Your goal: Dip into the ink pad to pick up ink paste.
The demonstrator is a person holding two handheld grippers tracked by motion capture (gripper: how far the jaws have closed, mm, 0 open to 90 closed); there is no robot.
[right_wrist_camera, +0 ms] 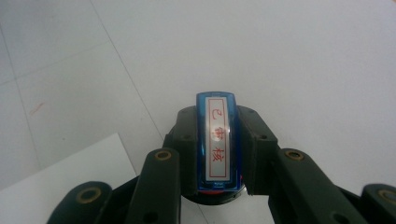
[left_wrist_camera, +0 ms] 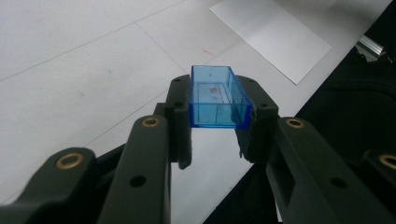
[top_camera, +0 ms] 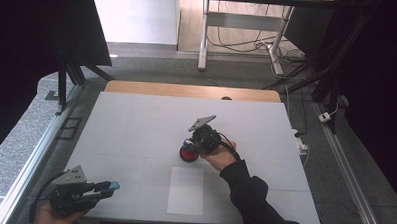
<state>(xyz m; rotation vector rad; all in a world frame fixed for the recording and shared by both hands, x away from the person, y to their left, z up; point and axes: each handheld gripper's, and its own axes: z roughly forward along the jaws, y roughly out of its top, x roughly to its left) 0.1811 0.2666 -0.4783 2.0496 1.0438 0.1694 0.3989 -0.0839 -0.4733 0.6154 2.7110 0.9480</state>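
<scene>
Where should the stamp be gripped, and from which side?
Grip the stamp across its two long flat flanks, coming from above its labelled end: that is how the right gripper holds it, jaws on either side. The narrow body fits between them, and the red base stays free underneath.

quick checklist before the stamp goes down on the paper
1. Cap off the stamp: ok, the blue cap sits clamped in the left tool, away from the stamp.
2. Grip on stamp: ok, the right tool is shut on the stamp, label facing the camera.
3. Stamp over the paper: not ok, in the high view the stamp is beyond the far edge of the white sheet.
4. Sheet flat and uncovered: ok.
5. Ink face clean and wet: cannot tell, it faces down.
</scene>
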